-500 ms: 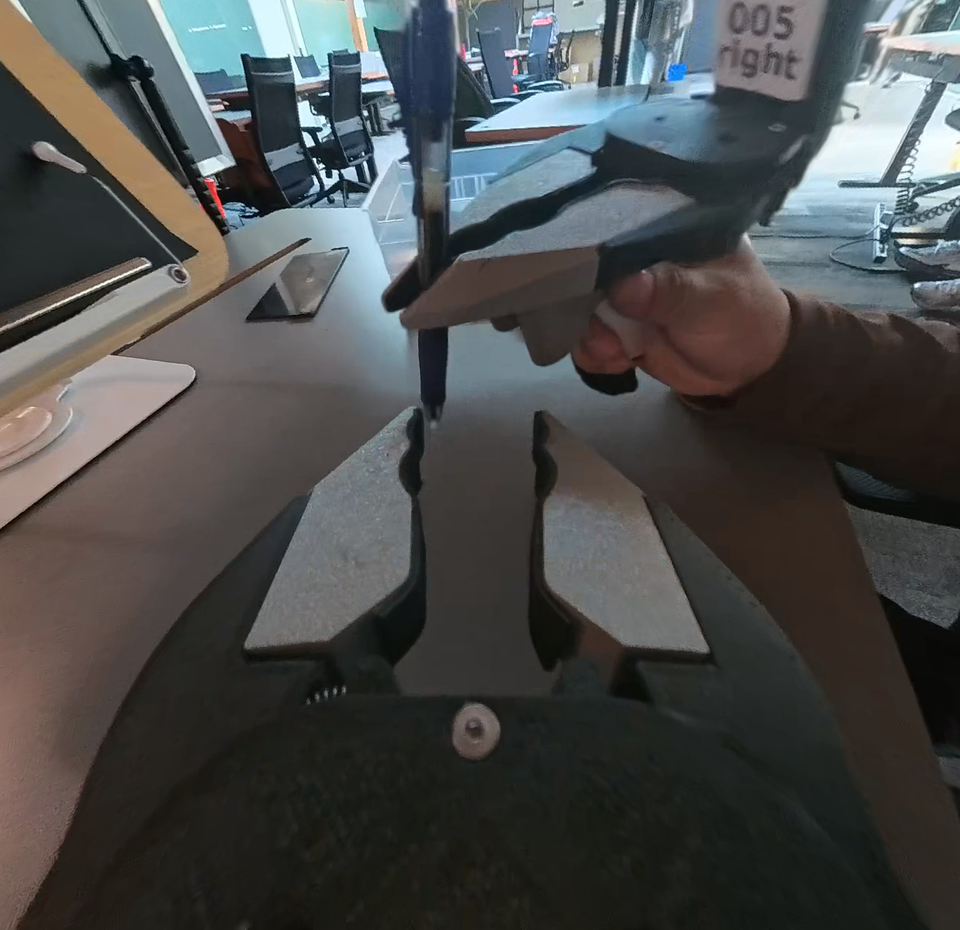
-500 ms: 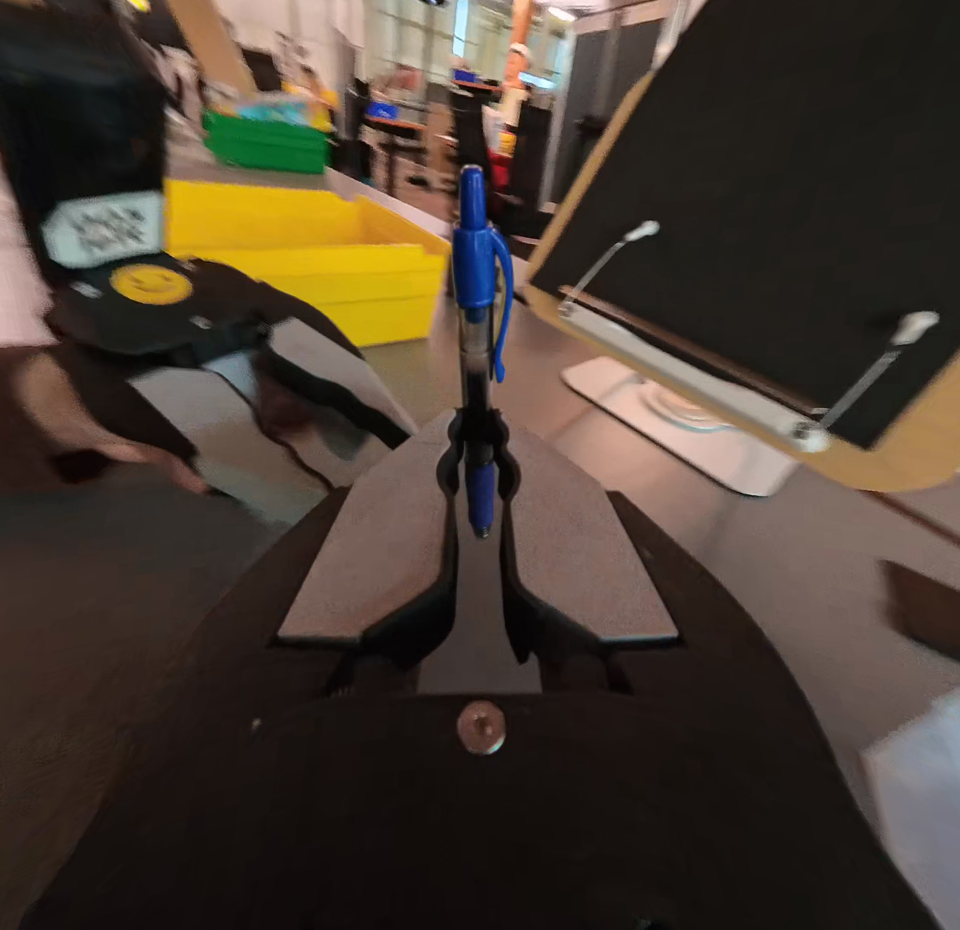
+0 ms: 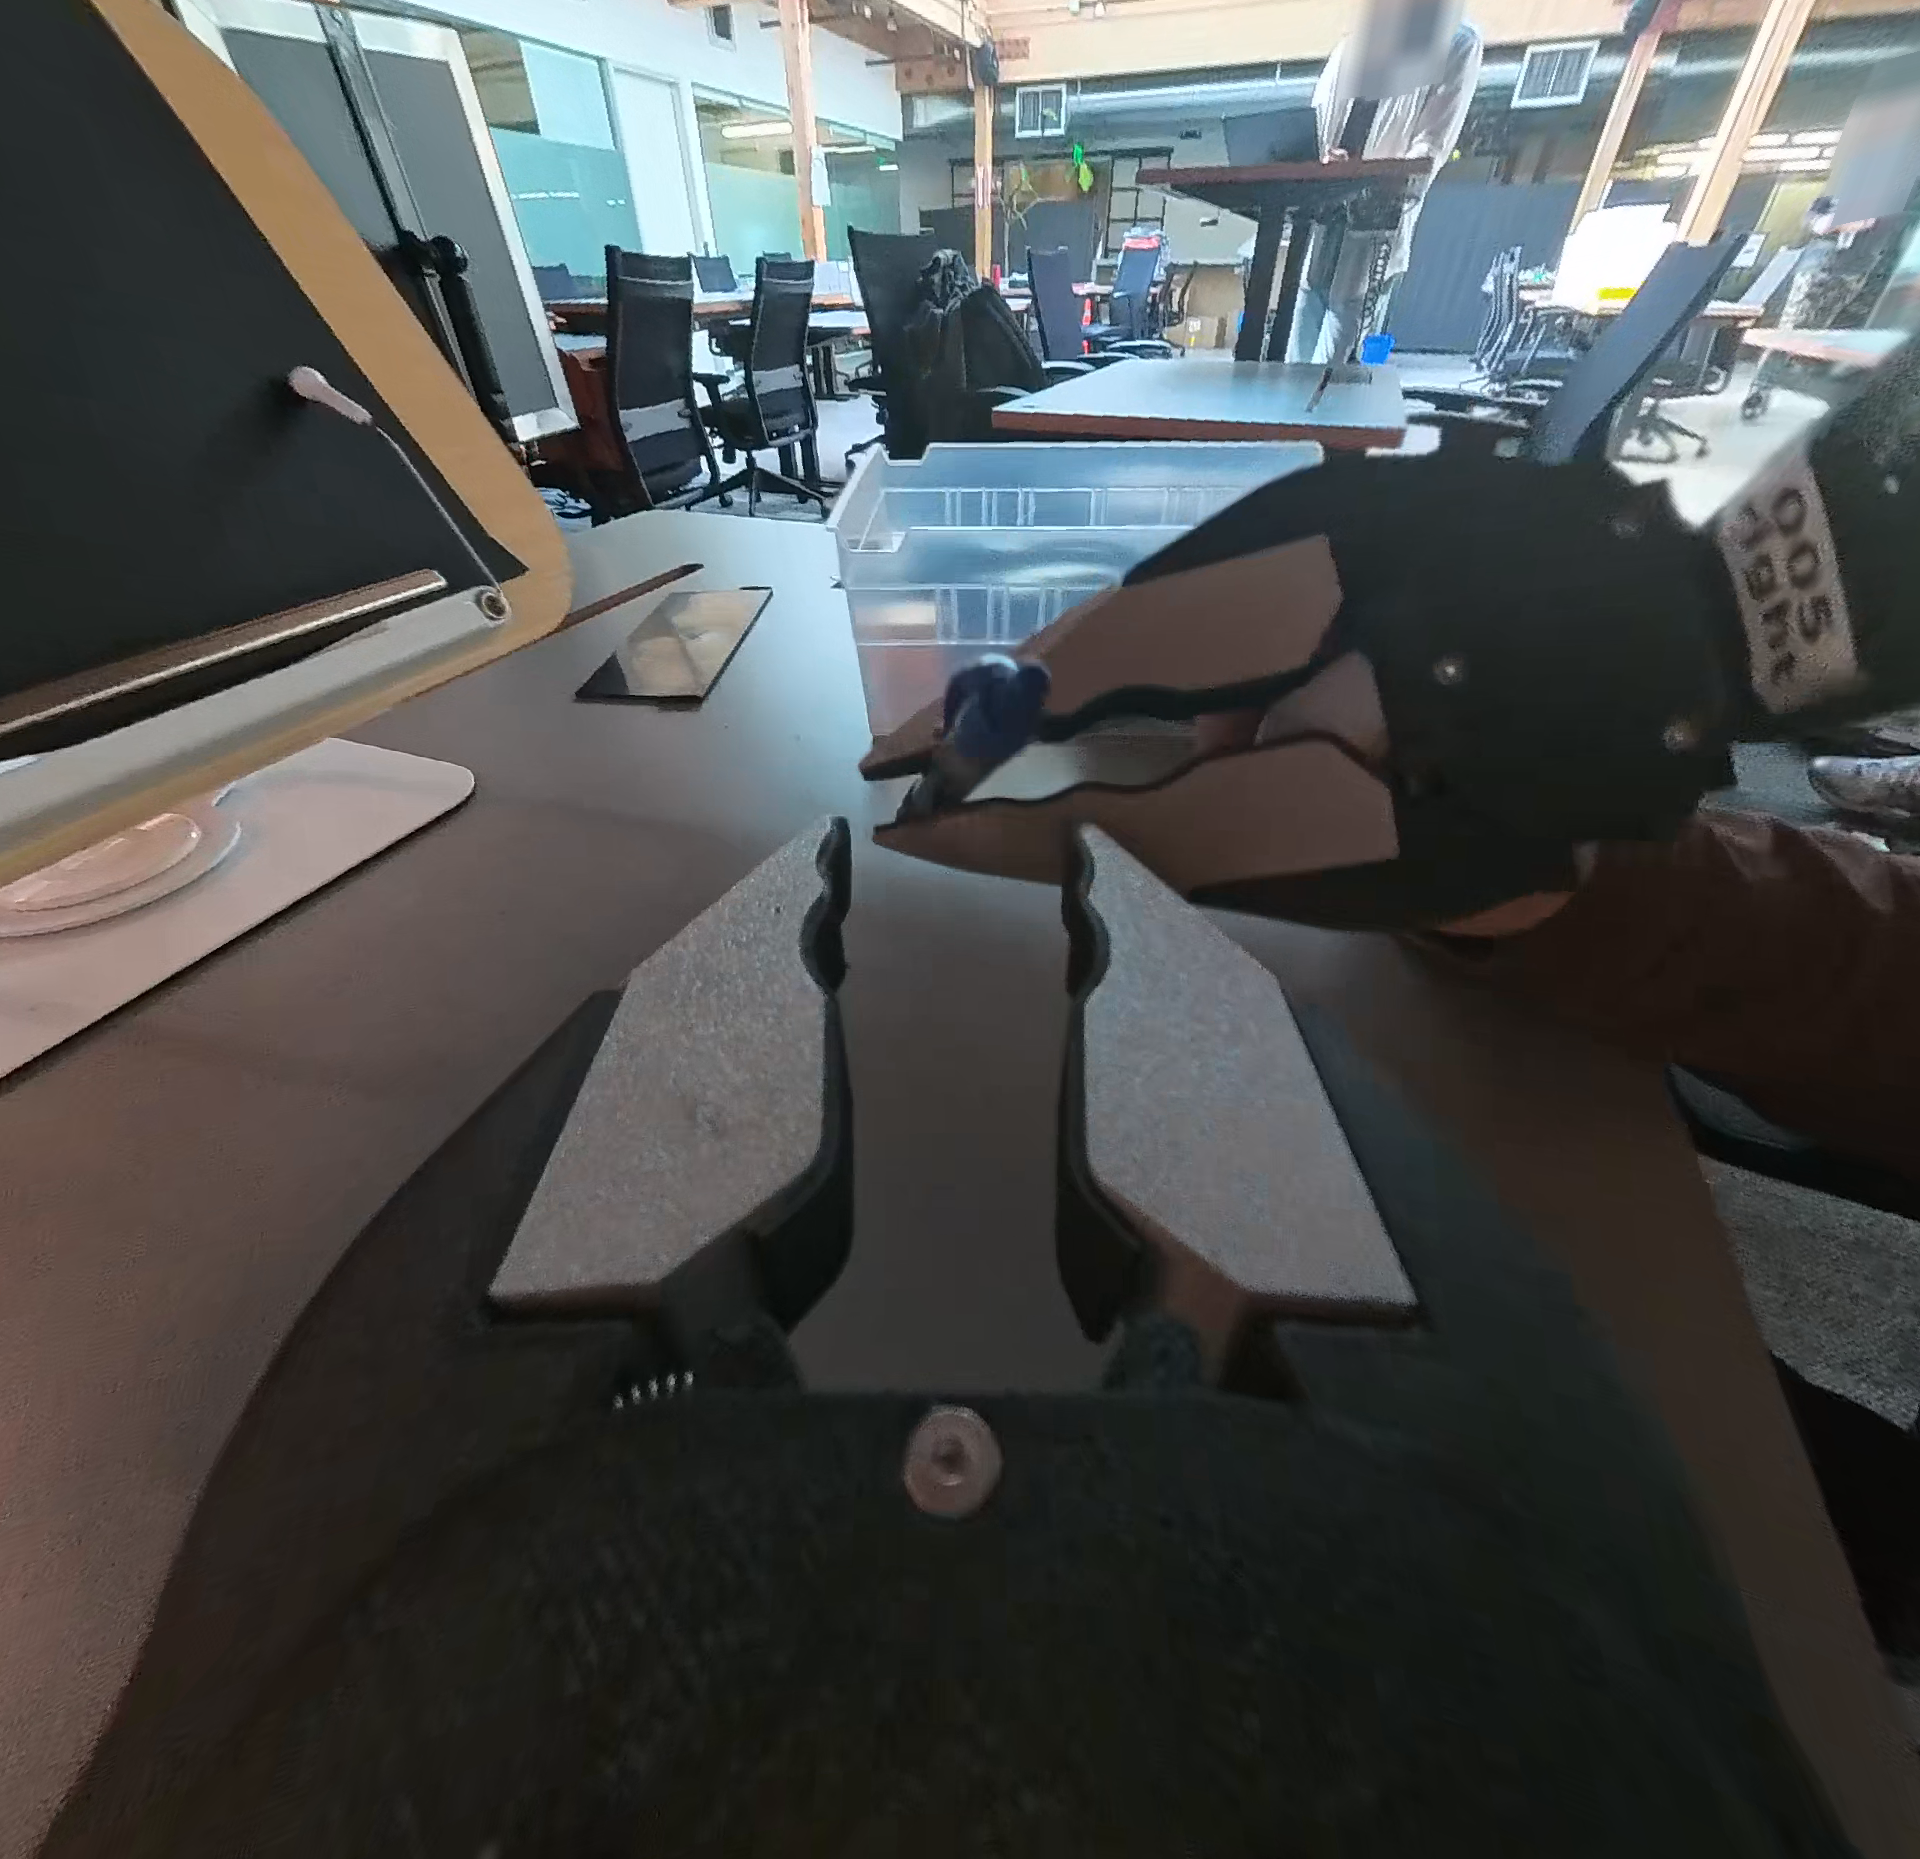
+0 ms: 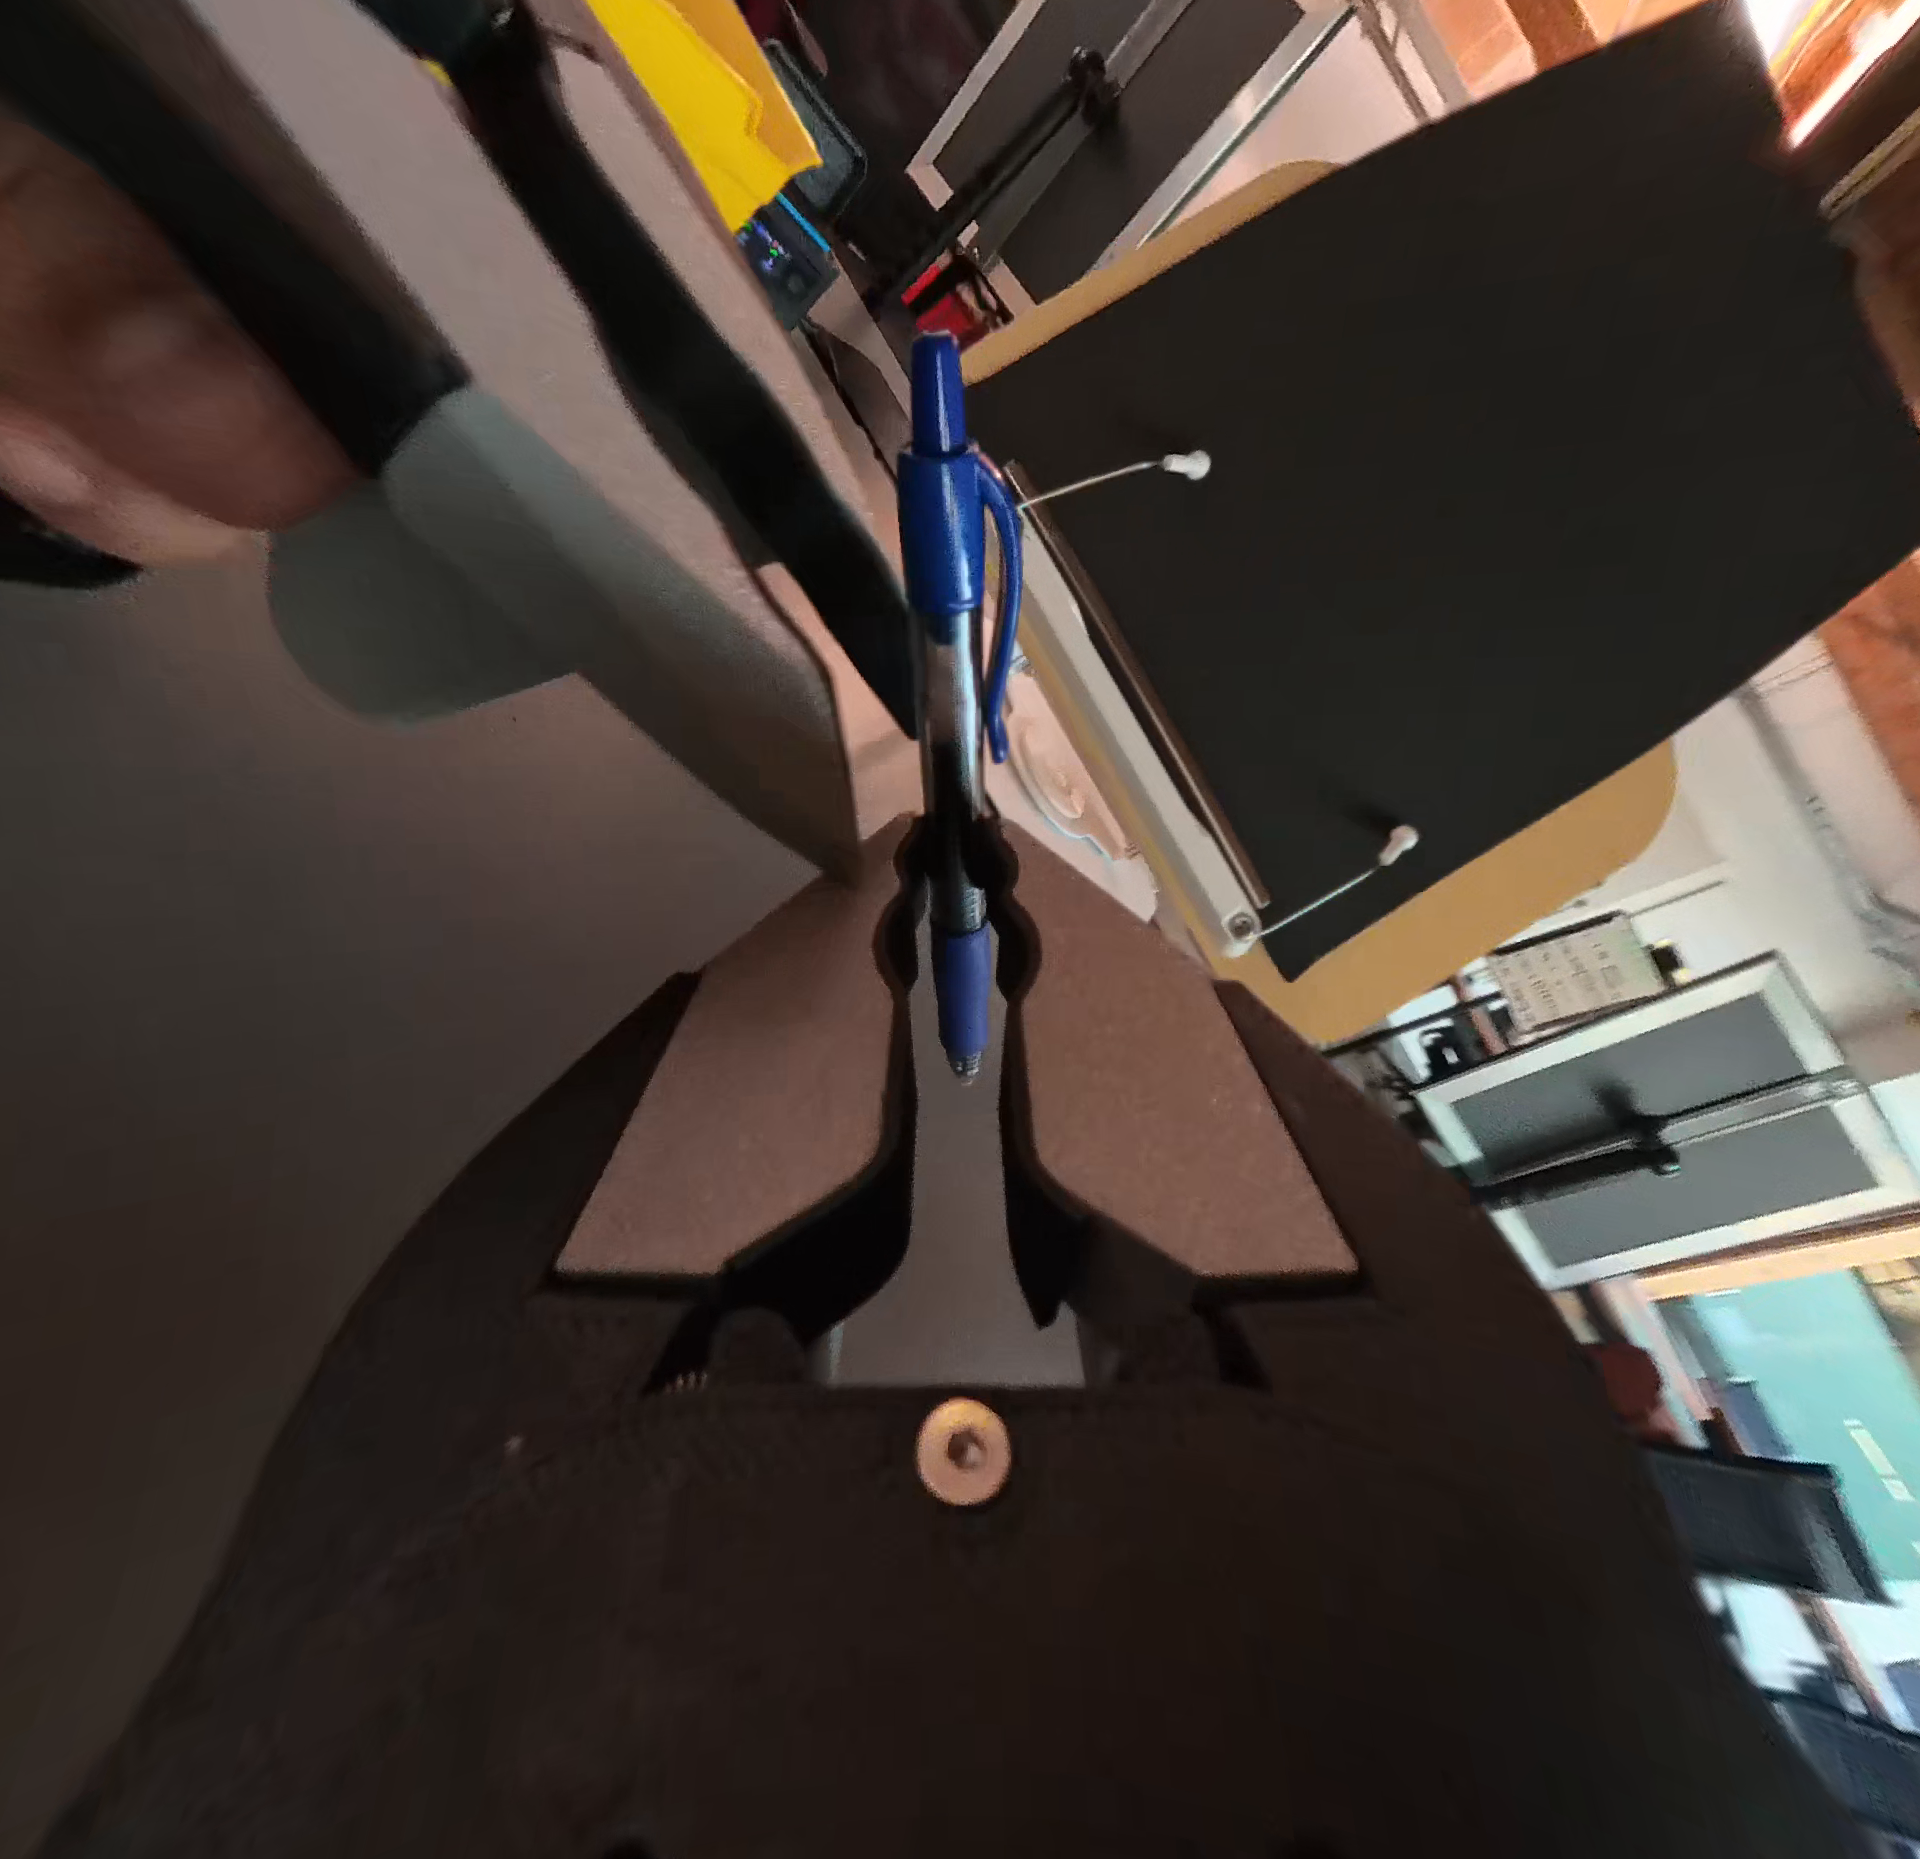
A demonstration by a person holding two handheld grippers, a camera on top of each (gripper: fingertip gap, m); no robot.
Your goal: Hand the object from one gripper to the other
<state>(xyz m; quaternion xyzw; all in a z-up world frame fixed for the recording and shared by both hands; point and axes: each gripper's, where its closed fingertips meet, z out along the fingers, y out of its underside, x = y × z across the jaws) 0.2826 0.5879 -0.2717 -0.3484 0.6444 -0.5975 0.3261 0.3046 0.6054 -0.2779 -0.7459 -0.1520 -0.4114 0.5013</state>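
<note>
The right tool [image 4: 958,879] is clenching the pen [image 4: 954,604] low on its barrel, tip end back between the fingers, cap and clip poking out ahead toward twelve o'clock. In the left wrist view that tool [image 3: 899,796] is lying on its side at about two o'clock, just beyond the left tool [image 3: 951,864], whose jaws are standing apart with nothing between them. The pen [image 3: 982,713] is showing there only as a foreshortened blue stub, aiming toward the camera and sitting above the waiting gap, not in it.

Here is where it could be going wrong, as I judge it. The long free end is giving the pen leverage, so a knock from a left finger [image 3: 717,1061] could be swivelling it in the grip. If the left tool is closing while the pen is high or slanted, it is catching only the clip or the cap. And a release before the left has hold is sending it down onto the worktop [image 3: 436,978].
</note>
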